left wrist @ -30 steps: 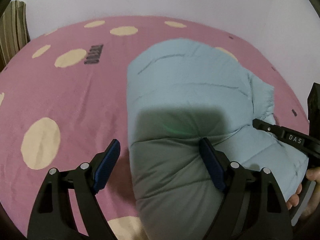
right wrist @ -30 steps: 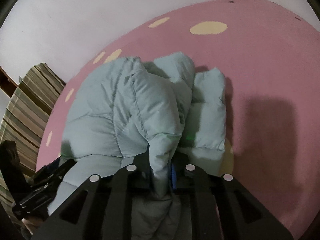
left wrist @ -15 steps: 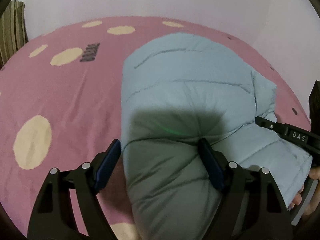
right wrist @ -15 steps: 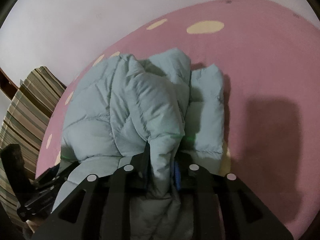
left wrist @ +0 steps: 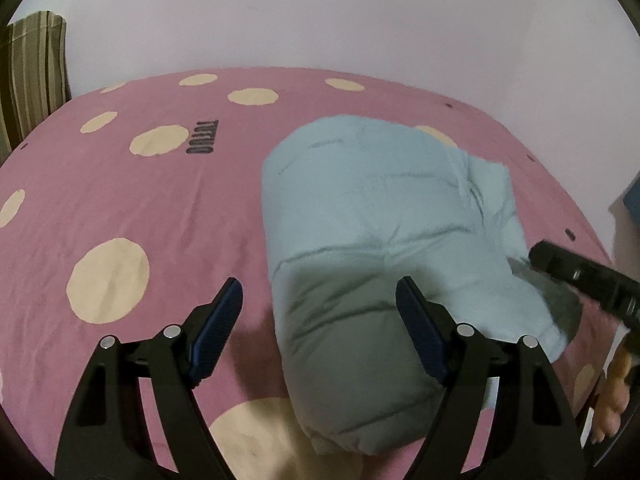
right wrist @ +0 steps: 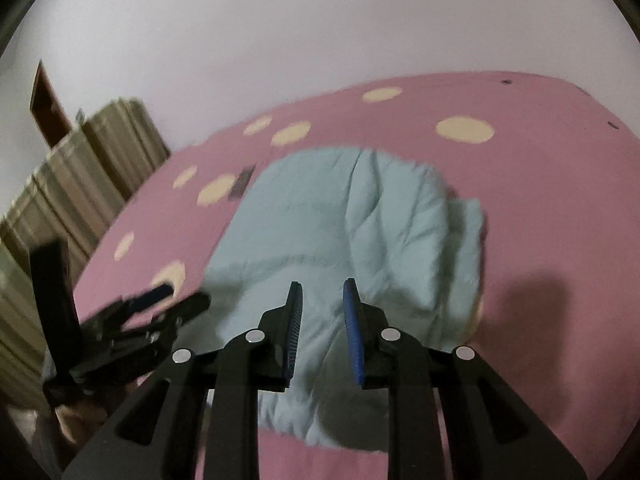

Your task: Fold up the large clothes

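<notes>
Folded into a thick bundle, pale blue puffer jacket lying on the pink bed cover with cream dots, toward the right half of the bed in the left wrist view. Left gripper held above the near end of the bundle, blue-padded fingers spread wide apart, gripping nothing; left pad over bare cover, right pad in front of the shaded near end of the jacket, contact there not clear. Right gripper raised over the same bundle, narrow gap between its fingers, pads clear of the fabric, nothing between them. Same right gripper seen at the right edge of the left wrist view as a black bar just beside the jacket's side, with part of a hand below it. Left gripper also visible low at left of the right wrist view, blurred. Striped olive fabric beyond the far left edge of the bed, plain pale wall behind. Dark printed lettering on the cover, well apart from the jacket.
</notes>
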`<state>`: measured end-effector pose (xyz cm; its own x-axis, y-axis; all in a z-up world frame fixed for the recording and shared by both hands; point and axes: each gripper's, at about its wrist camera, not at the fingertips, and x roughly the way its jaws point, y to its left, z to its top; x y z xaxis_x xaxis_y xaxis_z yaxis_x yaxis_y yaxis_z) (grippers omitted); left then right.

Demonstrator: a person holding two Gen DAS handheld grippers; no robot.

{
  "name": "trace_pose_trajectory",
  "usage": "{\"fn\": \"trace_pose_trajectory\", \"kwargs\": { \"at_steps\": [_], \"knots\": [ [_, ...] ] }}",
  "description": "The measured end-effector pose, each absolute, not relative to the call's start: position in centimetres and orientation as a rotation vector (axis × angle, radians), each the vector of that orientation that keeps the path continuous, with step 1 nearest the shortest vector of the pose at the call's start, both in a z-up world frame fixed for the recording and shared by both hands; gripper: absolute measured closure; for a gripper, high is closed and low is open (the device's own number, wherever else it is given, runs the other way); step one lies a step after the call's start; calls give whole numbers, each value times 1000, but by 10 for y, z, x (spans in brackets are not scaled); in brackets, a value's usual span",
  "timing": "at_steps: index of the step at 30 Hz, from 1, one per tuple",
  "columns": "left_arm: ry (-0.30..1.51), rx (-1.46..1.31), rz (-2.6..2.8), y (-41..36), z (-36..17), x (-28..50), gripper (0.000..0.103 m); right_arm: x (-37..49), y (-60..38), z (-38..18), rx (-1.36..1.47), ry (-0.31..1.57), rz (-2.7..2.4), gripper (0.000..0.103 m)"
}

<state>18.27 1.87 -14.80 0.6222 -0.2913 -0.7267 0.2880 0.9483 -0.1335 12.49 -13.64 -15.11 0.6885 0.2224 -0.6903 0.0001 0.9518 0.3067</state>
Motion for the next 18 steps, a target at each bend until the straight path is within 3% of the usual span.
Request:
{"fn": "trace_pose_trajectory", "kwargs": {
  "at_steps": [7,18],
  "knots": [
    [927,-39,-373,9,-177,194,24,129,-142,-203,269,938,44,84],
    [953,20,-371,-6,-198,203,26,127,-158,-226,340,918,43,84]
  ]
}}
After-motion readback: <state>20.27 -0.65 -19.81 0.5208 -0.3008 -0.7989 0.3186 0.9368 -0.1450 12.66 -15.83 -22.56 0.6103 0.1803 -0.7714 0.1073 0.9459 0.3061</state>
